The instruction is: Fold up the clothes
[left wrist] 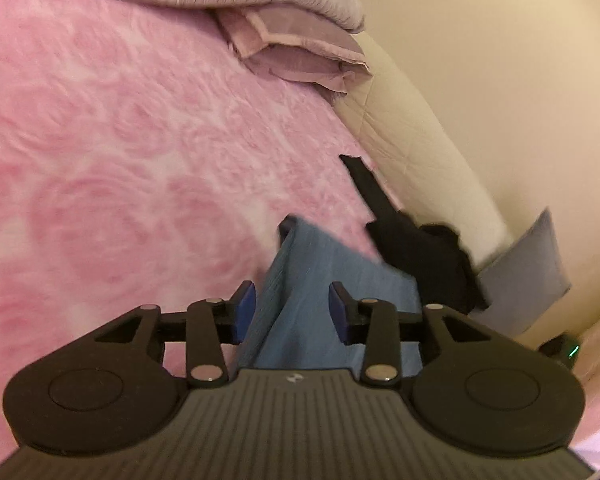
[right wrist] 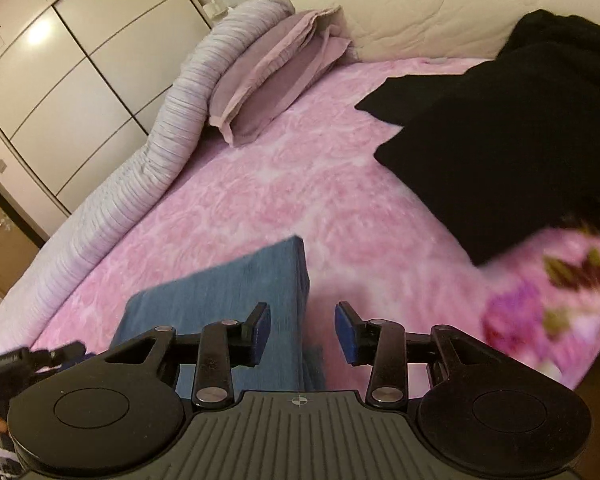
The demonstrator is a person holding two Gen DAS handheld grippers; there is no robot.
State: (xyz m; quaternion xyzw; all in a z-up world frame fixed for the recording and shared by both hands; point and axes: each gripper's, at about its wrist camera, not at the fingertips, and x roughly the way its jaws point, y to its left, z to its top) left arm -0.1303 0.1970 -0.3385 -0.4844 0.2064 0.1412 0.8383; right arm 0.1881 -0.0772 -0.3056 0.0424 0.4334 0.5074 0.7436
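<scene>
Both the left gripper (left wrist: pixel 292 308) and right gripper (right wrist: pixel 303 330) stand spread, pinching nothing. A folded blue garment (right wrist: pixel 236 292) lies on the pink bed (right wrist: pixel 300 184) beneath them. Black clothes (right wrist: pixel 512 132) lie far right.

The pink bedspread (right wrist: pixel 284 184) lies open and bare through the middle, giving wide room to pass. On the near side the folded blue cloth (right wrist: pixel 228 292) lies flat and low. At the right a heap of black clothes (right wrist: pixel 508 128) blocks the way (it reaches to the cream headboard (right wrist: pixel 428 12)). At the far left the lilac pillow (right wrist: pixel 272 80) and the rolled quilt (right wrist: pixel 180 92) close that edge.
</scene>
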